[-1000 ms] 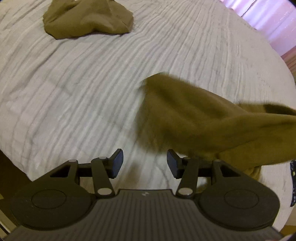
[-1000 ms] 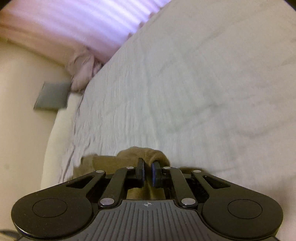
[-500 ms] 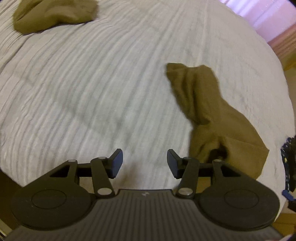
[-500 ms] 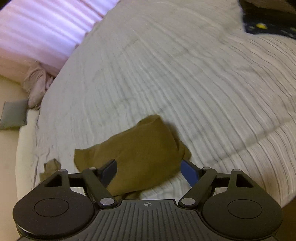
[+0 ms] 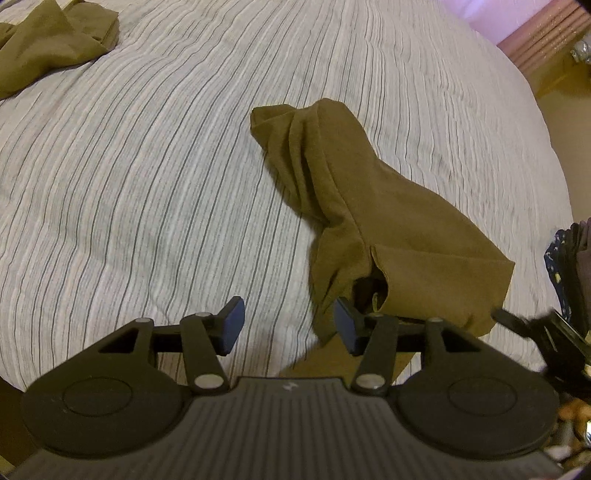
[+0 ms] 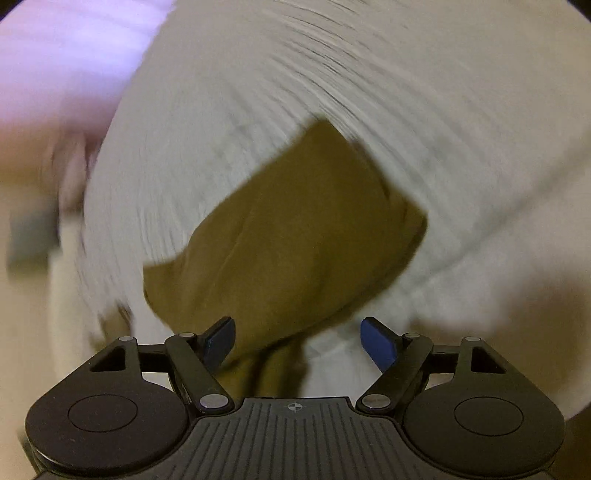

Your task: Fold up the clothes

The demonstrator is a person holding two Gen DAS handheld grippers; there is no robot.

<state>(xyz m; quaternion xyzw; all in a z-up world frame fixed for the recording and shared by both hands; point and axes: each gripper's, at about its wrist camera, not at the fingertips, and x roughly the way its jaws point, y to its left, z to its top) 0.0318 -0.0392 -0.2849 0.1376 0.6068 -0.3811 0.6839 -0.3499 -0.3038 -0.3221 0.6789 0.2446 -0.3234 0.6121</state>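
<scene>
An olive-brown garment [image 5: 369,206] lies crumpled on the striped white bed cover [image 5: 129,184], and its near end hangs over the bed's edge. My left gripper [image 5: 288,317] hovers open just left of that near end, with nothing between its fingers. In the blurred right wrist view the same garment [image 6: 303,236] fills the middle. My right gripper [image 6: 299,332] is open above its near edge, both pads clear of the cloth. A second olive garment [image 5: 48,40] lies bunched at the far left of the bed.
Dark blue patterned fabric [image 5: 557,258] shows at the right edge beyond the bed. A pink curtain [image 5: 546,33] hangs at the far right. The bed's near edge runs just under both grippers. A blurred black gripper part [image 5: 535,325] juts in from the right.
My right gripper has let go of the olive garment and opened wide. The garment dropped onto the bed. The right gripper sank toward it, and my left gripper slid sideways toward its near end.
</scene>
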